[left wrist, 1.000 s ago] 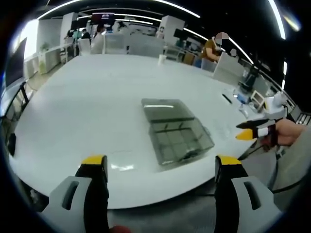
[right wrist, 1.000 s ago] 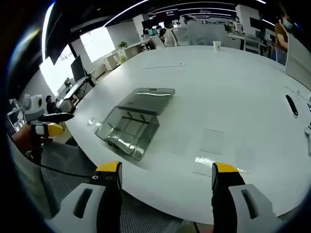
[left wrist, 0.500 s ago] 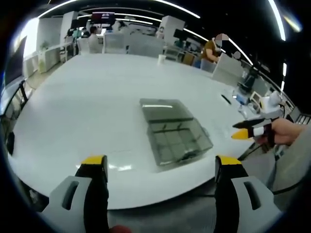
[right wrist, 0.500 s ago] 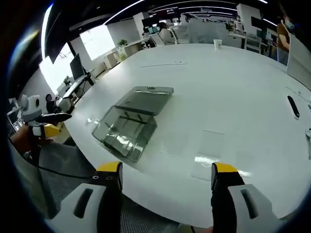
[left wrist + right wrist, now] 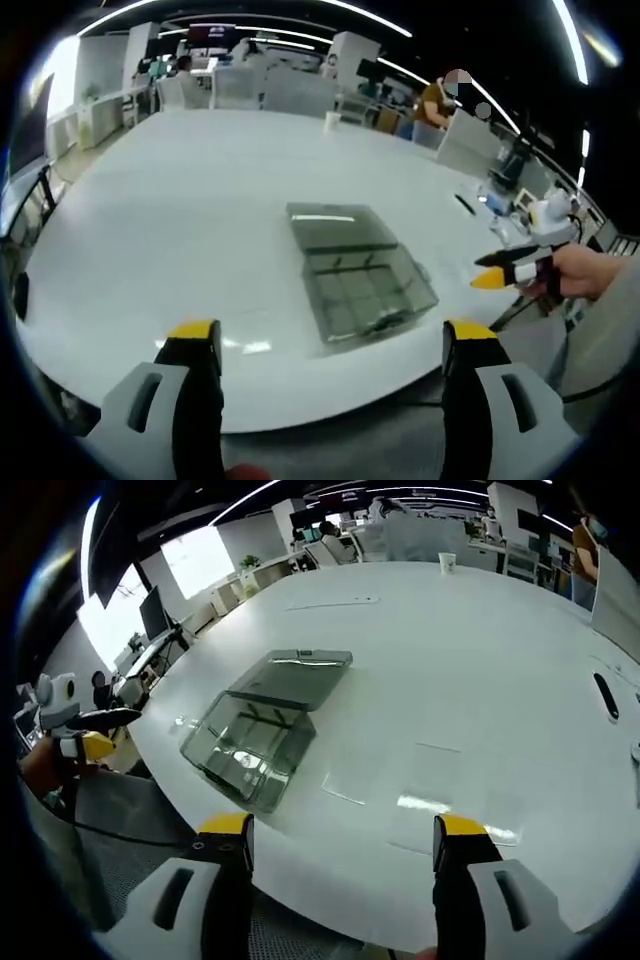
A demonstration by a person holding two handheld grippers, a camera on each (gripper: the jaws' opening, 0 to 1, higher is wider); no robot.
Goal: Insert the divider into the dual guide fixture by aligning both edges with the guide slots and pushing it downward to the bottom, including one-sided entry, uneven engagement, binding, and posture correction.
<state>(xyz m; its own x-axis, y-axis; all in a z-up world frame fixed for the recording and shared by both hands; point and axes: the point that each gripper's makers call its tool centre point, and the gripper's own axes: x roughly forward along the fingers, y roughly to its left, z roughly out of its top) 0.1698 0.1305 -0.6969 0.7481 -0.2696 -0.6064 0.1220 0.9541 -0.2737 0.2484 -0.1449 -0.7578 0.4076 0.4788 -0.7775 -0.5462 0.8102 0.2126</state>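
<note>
Smoky, see-through plastic makes up the dual guide fixture (image 5: 360, 275) (image 5: 258, 730), a shallow box with inner partitions and a flat lid part lying open at its far end. It sits on the glossy white desk (image 5: 180, 210) (image 5: 470, 670) near the edge closest to the person. Both tools hang off that edge, short of the box: the left gripper (image 5: 330, 345) and right gripper (image 5: 340, 840) each have their yellow-tipped jaws spread wide, holding nothing. A clear flat sheet (image 5: 430, 800) lies beside the box.
</note>
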